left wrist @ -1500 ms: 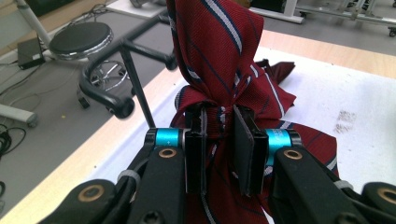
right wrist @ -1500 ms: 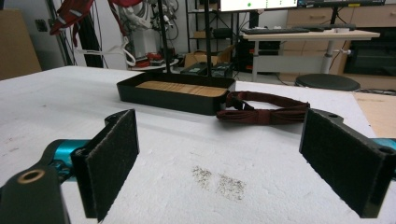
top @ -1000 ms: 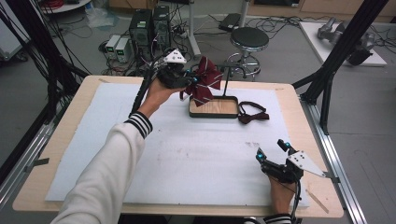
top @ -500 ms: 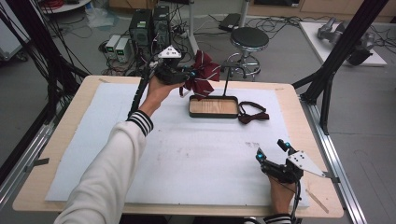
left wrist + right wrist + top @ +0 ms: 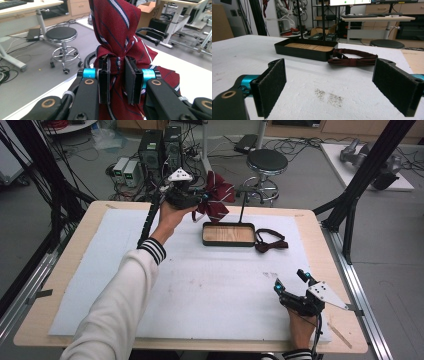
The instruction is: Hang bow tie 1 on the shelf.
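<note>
Left gripper (image 5: 200, 199) clamped on striped red bow tie (image 5: 216, 196) at 11 o'clock above tray (image 5: 228, 234), right gripper (image 5: 290, 281) spread wide at 5 o'clock, holding nothing.

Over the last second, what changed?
The left gripper, shut on the red tie, lifted it up and toward the far edge, off the tray and up by the stand's hook. The right gripper stayed open at the near edge; tray and bow tie unmoved.
</note>
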Tool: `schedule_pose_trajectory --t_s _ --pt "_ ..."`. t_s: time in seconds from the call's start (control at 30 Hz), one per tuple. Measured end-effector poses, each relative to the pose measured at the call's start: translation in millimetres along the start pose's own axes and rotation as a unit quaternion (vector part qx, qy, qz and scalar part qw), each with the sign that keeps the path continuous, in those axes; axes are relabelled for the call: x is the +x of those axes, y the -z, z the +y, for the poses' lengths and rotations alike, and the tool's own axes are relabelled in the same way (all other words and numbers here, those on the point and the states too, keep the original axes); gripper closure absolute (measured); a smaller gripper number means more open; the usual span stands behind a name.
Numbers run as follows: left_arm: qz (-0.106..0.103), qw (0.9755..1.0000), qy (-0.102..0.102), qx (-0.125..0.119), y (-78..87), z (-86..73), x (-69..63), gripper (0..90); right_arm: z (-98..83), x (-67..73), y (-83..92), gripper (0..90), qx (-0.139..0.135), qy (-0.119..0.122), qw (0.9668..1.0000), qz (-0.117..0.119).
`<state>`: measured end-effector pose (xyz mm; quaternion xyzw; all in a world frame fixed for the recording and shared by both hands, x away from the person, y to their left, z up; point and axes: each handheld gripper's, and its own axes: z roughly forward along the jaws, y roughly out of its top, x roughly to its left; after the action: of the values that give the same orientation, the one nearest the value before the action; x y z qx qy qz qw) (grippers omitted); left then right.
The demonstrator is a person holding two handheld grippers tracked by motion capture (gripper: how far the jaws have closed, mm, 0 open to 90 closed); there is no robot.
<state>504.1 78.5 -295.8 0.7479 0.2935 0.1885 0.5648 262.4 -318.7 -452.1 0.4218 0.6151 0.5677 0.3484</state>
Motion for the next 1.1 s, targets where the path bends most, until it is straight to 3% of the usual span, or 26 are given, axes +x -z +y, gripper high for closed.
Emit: schedule_pose_trajectory --t_s 0.33,0.6,1.1 --pt "0.031 0.9995 0.006 0.008 4.5 -1.0 7.2 75.5 0.0 0.1 0.3 11.1 0.002 -0.002 1.0000 0.000" --pt "0.042 0.9990 -0.001 0.016 9.5 -0.1 9.6 75.5 0.0 0.1 0.3 11.1 0.002 -0.003 1.0000 0.000" --pt "0.069 0.9974 0.006 0.019 25.4 -6.0 19.6 75.4 0.0 0.0 0.2 11.1 0.001 -0.001 1.0000 0.000"
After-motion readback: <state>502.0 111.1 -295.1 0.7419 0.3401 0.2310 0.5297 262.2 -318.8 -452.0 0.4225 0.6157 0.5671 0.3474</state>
